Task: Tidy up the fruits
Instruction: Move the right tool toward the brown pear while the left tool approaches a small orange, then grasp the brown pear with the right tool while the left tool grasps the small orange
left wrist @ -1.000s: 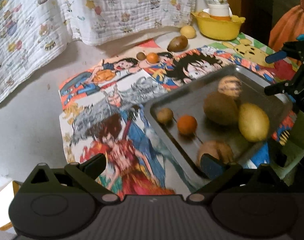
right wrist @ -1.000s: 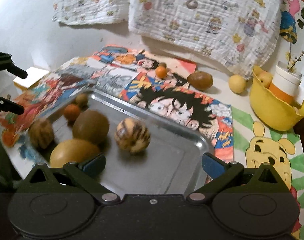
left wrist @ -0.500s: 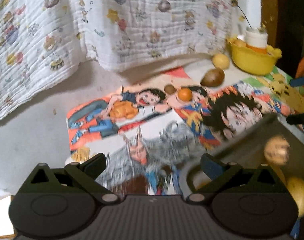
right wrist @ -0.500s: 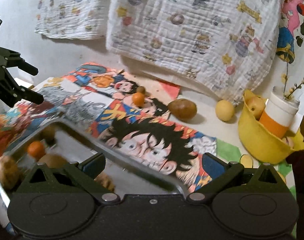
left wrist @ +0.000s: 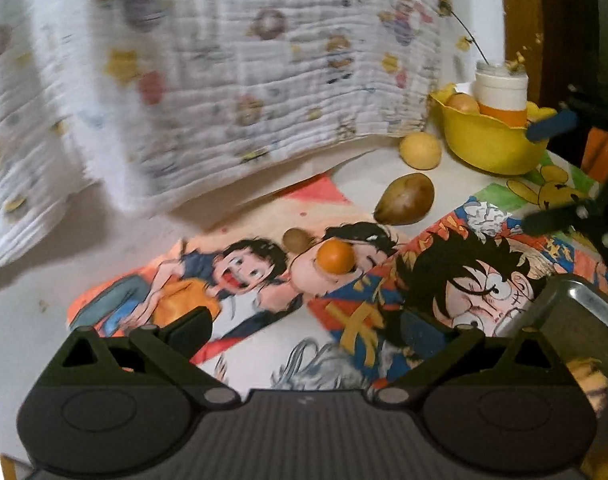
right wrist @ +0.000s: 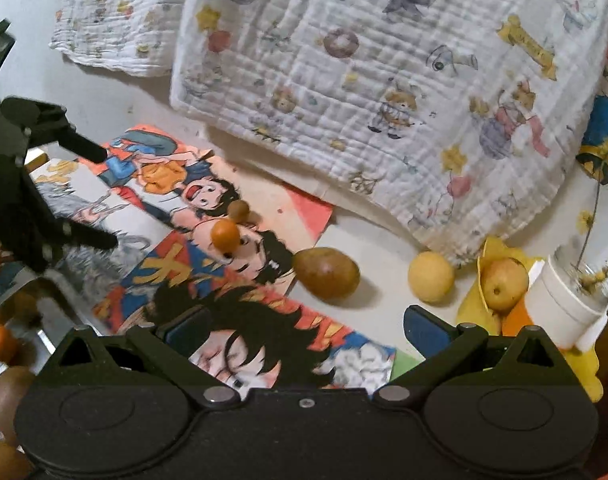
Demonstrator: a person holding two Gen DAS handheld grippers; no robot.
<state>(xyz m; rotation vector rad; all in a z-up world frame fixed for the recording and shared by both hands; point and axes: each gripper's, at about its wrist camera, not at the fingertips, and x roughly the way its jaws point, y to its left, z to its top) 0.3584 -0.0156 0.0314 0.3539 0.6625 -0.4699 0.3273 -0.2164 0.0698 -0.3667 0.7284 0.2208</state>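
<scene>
Loose fruits lie on the cartoon mat: an orange fruit (left wrist: 335, 256) (right wrist: 225, 235), a small brown fruit (left wrist: 296, 240) (right wrist: 238, 210), a brown pear-shaped fruit (left wrist: 404, 199) (right wrist: 327, 273) and a yellow round fruit (left wrist: 419, 150) (right wrist: 430, 277). The metal tray (left wrist: 579, 304) (right wrist: 44, 334) holds several fruits, mostly out of view. My left gripper (left wrist: 304, 328) is open and empty, short of the orange fruit. My right gripper (right wrist: 296, 326) is open and empty, near the brown fruit.
A yellow bowl (left wrist: 487, 140) (right wrist: 487, 256) with a fruit and a white cup stands at the back right. A printed cloth (right wrist: 383, 80) hangs behind the mat. A small box (right wrist: 36, 158) sits at the mat's left edge.
Both grippers have moved forward and up, away from the tray toward the loose fruits at the back. The tray has slid to the edges of both views.
</scene>
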